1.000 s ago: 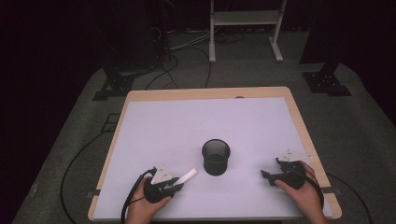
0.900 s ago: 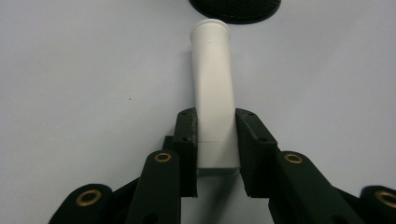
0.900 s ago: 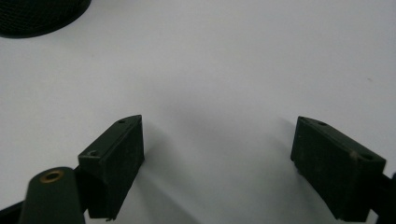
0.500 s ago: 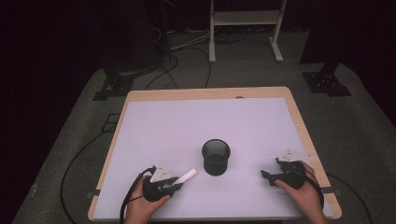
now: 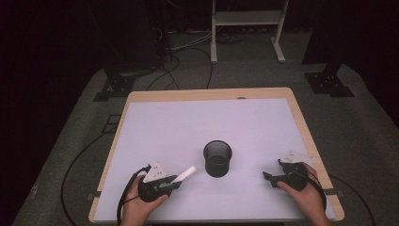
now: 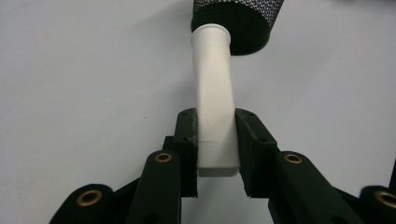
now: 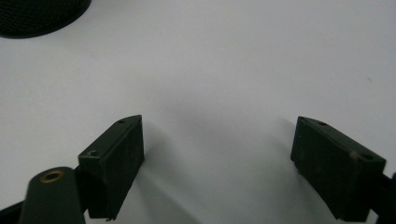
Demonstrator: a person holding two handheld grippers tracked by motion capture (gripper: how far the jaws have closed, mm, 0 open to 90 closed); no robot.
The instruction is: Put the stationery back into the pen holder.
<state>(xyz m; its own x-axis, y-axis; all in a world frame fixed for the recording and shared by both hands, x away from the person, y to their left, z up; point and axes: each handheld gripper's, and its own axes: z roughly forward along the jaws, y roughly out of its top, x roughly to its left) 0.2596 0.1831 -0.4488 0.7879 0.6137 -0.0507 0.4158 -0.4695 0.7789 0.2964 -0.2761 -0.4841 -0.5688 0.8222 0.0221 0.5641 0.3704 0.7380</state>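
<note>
A white tube-like piece (image 6: 214, 102) with a round open end is clamped between the pads of my left gripper (image 6: 215, 140). In the high view my left gripper (image 5: 175, 181) sits near the table's front left, and the white piece (image 5: 187, 173) sticks out toward the black mesh cup (image 5: 218, 158). The cup (image 6: 236, 21) stands upright just beyond the piece's tip. My right gripper (image 5: 273, 176) rests at the front right, its jaws wide apart (image 7: 219, 158) with nothing between them.
The white table top (image 5: 202, 122) has a wooden rim (image 5: 207, 94). The cup's edge (image 7: 37, 16) lies to the upper left in the right gripper view. Cables and stand legs (image 5: 244, 28) lie on the floor beyond the table.
</note>
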